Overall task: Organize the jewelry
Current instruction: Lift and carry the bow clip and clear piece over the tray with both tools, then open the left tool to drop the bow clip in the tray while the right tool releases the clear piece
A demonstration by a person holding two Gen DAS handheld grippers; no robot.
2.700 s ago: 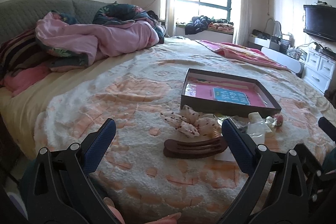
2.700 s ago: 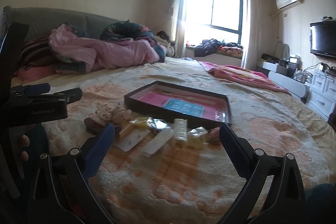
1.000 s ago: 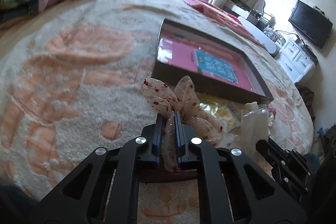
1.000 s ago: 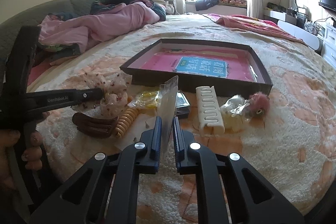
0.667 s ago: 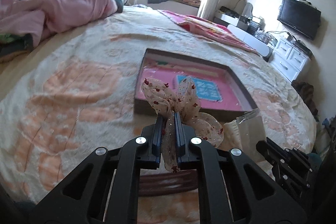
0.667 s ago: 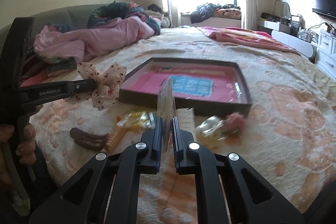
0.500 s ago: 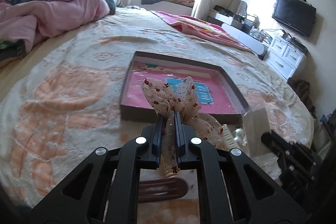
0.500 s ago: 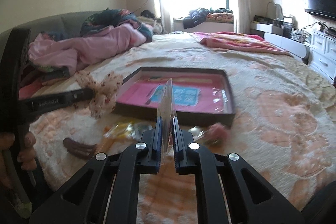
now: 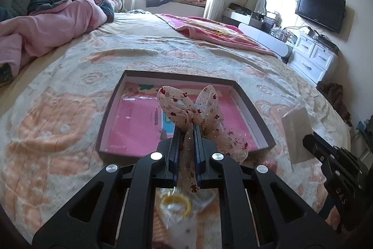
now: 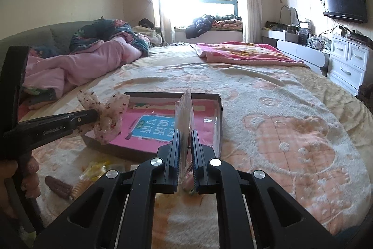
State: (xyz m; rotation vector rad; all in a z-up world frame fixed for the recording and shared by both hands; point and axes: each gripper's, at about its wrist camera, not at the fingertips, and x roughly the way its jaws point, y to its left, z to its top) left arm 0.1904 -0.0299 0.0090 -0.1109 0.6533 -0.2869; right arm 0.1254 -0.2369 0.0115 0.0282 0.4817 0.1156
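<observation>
Left wrist view: my left gripper [image 9: 188,132] clamped on the spotted bow scrunchie [image 9: 193,113], loops at twelve o'clock, hanging over the near edge of the shallow box [image 9: 106,123]. Right gripper [image 10: 186,134], at three o'clock, pinched on a clear packet [image 10: 184,111] standing edge-on. Box lies dead ahead of both; left looks nearer. Loose pieces below on the blanket [image 10: 291,132].
</observation>
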